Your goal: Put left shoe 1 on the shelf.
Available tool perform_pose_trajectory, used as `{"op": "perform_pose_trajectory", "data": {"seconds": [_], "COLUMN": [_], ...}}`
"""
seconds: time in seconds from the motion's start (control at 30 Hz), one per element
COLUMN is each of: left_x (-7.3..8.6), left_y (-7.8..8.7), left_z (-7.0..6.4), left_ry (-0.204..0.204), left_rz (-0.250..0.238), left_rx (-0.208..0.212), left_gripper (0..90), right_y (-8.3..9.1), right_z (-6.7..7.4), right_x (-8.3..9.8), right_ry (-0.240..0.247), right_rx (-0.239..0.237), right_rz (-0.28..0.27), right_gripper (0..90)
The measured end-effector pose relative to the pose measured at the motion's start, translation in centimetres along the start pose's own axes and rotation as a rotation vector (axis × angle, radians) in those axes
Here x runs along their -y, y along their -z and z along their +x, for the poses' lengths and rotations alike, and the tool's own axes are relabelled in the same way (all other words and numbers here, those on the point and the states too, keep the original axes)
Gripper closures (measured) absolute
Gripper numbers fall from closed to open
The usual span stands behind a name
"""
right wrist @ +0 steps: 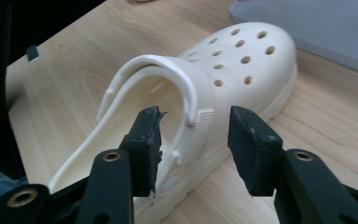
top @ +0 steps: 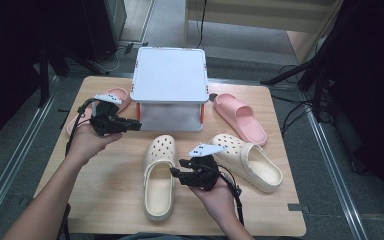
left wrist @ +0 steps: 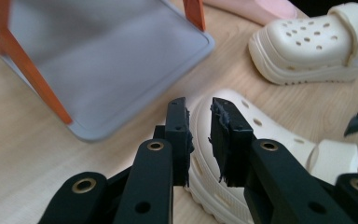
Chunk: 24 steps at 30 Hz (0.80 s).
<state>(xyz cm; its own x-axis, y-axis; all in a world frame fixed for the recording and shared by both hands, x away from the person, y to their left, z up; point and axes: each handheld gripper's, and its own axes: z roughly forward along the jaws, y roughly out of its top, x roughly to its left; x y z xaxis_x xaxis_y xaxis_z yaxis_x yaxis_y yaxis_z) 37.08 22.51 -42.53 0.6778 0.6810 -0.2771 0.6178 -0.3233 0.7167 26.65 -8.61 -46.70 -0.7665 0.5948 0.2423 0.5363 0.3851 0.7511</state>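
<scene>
The right tongs (right wrist: 193,140) are held spread beside the rim of the near cream clog (top: 159,177) on the worktop (top: 105,200), its strap between the pads, unpinched. Farther off, the left tongs (top: 130,124) are held narrowly parted, empty, before the shoe rack (top: 170,75).

no readable text, labels, brands or numbers on anything here, clogs and shelf included.
</scene>
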Motion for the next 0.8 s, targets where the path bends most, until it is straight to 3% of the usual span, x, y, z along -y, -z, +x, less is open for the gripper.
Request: {"op": "perform_pose_trajectory", "data": {"seconds": [0.17,0.23,0.27,0.5,0.67,0.73,0.8], "left_x": [-1.6,-3.1,-3.1,-7.0,-8.2,-8.5,-8.4], "left_y": [0.7,1.4,1.4,2.0,1.7,1.3,1.0], "left_z": [0.2,0.5,0.5,0.5,1.1,1.3,1.7], "left_ry": [-0.005,-0.014,-0.014,-0.035,-0.034,-0.035,-0.028], "left_rz": [-0.019,-0.027,-0.027,-0.044,-0.036,-0.026,-0.036], "left_rx": [-0.007,-0.029,-0.029,-0.039,-0.038,-0.056,-0.041], "left_gripper": [77.1,77.9,78.2,82.2,85.8,86.0,86.0], "right_y": [-0.4,-0.8,-0.8,-1.7,-2.0,-2.2,-2.6], "right_z": [0.2,0.2,0.2,0.3,0.1,0.0,0.0], "right_x": [0.0,0.2,0.2,0.3,0.4,0.4,0.3], "right_ry": [0.002,-0.008,-0.008,0.008,0.007,0.006,-0.003], "right_rx": [-0.006,-0.008,-0.008,0.006,0.020,0.019,0.022], "right_rz": [0.016,0.035,0.035,0.060,0.074,0.068,0.069], "right_gripper": [50.0,49.3,49.3,48.3,48.3,47.9,47.1]}}
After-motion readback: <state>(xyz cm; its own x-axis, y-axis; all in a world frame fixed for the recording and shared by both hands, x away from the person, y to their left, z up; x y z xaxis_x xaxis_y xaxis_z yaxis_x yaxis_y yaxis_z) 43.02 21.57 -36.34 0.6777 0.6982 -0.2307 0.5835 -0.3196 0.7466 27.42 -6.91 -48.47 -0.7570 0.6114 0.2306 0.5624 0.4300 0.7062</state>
